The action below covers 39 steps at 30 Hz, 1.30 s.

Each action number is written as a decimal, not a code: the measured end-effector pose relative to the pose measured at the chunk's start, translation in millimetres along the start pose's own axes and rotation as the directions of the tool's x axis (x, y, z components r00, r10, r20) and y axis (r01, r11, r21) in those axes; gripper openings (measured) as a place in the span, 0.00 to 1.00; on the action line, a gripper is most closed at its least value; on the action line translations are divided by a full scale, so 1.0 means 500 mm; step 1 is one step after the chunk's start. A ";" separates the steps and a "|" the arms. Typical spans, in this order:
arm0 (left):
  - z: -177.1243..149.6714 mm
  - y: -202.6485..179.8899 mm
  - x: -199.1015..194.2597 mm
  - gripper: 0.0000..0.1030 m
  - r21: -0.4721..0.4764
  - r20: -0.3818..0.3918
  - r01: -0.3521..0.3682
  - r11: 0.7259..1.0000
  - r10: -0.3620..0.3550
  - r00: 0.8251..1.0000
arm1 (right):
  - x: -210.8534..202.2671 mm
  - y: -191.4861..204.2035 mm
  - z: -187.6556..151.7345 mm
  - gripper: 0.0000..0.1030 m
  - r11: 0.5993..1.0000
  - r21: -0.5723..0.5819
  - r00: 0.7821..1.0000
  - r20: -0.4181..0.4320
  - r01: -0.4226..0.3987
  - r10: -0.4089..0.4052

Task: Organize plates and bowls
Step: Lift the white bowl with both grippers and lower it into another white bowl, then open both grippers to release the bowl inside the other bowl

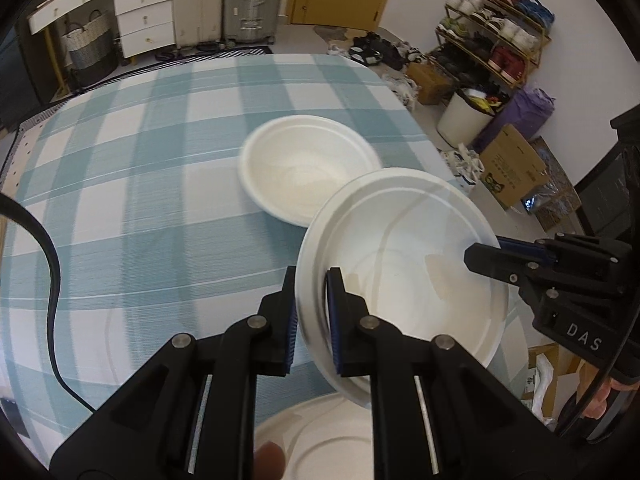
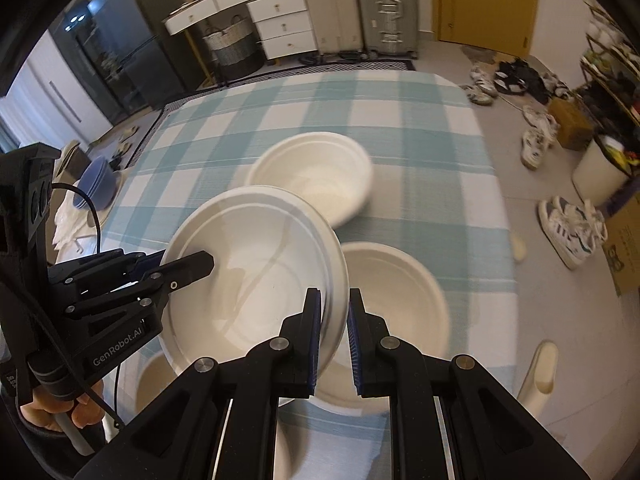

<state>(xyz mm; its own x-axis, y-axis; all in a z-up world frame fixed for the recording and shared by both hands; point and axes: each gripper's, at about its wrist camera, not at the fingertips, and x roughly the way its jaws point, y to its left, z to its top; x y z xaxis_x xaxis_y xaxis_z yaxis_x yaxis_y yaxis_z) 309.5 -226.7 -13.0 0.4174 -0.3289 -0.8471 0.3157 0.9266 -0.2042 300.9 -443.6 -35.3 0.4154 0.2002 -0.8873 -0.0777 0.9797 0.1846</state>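
Observation:
Both grippers hold one white bowl [image 1: 404, 256] tilted in the air above the checked table [image 1: 140, 200]. My left gripper [image 1: 312, 320] is shut on its left rim. My right gripper [image 2: 334, 336] is shut on its right rim; the bowl also shows in the right wrist view [image 2: 256, 264]. The right gripper shows in the left wrist view [image 1: 492, 256], and the left gripper in the right wrist view [image 2: 188, 264]. A second white bowl [image 1: 308, 168] sits on the table beyond, also in the right wrist view [image 2: 316, 172]. A third bowl [image 2: 396, 304] sits under my right gripper. A white plate [image 1: 332, 440] lies at the near edge.
The table's right edge drops to a floor with sneakers [image 2: 572, 224], cardboard boxes [image 1: 512, 168], a white bin [image 1: 464, 120] and a shoe rack [image 1: 496, 32]. Suitcases [image 2: 384, 8] and white drawers [image 2: 280, 20] stand beyond the far edge. A black cable [image 1: 52, 280] crosses the table's left.

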 end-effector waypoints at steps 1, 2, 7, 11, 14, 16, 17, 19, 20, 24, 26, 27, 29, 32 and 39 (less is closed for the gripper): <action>0.000 -0.012 0.006 0.10 0.007 -0.004 0.003 1.000 -0.003 1.000 | -0.001 -0.010 -0.003 0.13 1.000 0.006 1.000 0.000 0.005 -0.005; 0.000 -0.027 0.010 0.10 0.016 -0.008 0.004 1.000 -0.004 1.000 | -0.003 -0.023 -0.007 0.13 1.000 0.015 1.000 0.001 0.011 -0.011; 0.002 -0.079 0.035 0.10 0.037 -0.018 0.012 0.999 -0.011 1.000 | -0.002 -0.069 -0.020 0.13 0.998 0.053 1.000 0.000 0.018 -0.018; 0.002 -0.104 0.054 0.10 0.048 -0.033 0.019 0.999 -0.017 0.999 | 0.003 -0.095 -0.029 0.13 0.997 0.071 1.000 -0.010 0.022 -0.022; 0.001 -0.110 0.070 0.10 0.050 -0.045 0.022 0.999 -0.020 0.999 | 0.011 -0.108 -0.037 0.13 0.997 0.079 1.000 -0.017 0.023 -0.022; 0.000 -0.107 0.083 0.10 0.050 -0.053 0.022 0.998 -0.019 0.998 | 0.019 -0.112 -0.040 0.13 0.996 0.082 1.000 -0.024 0.021 -0.019; -0.001 -0.107 0.088 0.10 0.049 -0.056 0.021 0.999 -0.018 0.998 | 0.024 -0.115 -0.041 0.13 0.996 0.085 0.999 -0.028 0.020 -0.018; -0.002 -0.100 0.099 0.10 0.046 -0.061 0.013 0.999 -0.010 0.998 | 0.033 -0.121 -0.043 0.13 0.995 0.092 0.999 -0.038 0.026 -0.023; -0.001 -0.093 0.103 0.10 0.044 -0.063 0.010 0.999 -0.007 0.998 | 0.037 -0.125 -0.044 0.13 0.995 0.098 0.999 -0.041 0.028 -0.024; 0.002 -0.068 0.112 0.17 0.020 -0.064 0.008 1.000 -0.007 0.998 | 0.048 -0.143 -0.045 0.13 0.992 0.119 0.997 -0.056 0.053 -0.047; 0.003 -0.060 0.111 0.27 0.016 -0.058 0.002 1.000 -0.001 0.998 | 0.048 -0.149 -0.046 0.13 0.991 0.126 0.997 -0.055 0.051 -0.044; 0.003 -0.055 0.109 0.31 0.012 -0.055 0.005 1.000 -0.004 0.998 | 0.047 -0.153 -0.047 0.14 0.990 0.131 0.997 -0.054 0.053 -0.046; 0.005 -0.046 0.106 0.39 0.002 -0.051 0.007 1.000 -0.007 0.999 | 0.044 -0.157 -0.047 0.16 0.990 0.134 0.998 -0.049 0.054 -0.048; 0.006 -0.034 0.100 0.50 -0.006 -0.043 0.003 1.000 -0.003 0.999 | 0.037 -0.158 -0.048 0.19 0.989 0.138 0.998 -0.042 0.051 -0.046; 0.008 -0.004 0.087 0.74 -0.042 -0.038 -0.012 0.999 0.011 0.999 | 0.018 -0.149 -0.043 0.52 0.990 0.131 0.999 -0.005 0.051 -0.051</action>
<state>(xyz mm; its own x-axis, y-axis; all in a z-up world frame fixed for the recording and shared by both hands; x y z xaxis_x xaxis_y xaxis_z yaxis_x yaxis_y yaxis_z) 330.5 -243.4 -47.5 0.3879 -0.3115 -0.8675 0.2746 0.9375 -0.2139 290.7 -514.5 -66.1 0.4147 0.1500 -0.8975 0.0628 0.9793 0.1926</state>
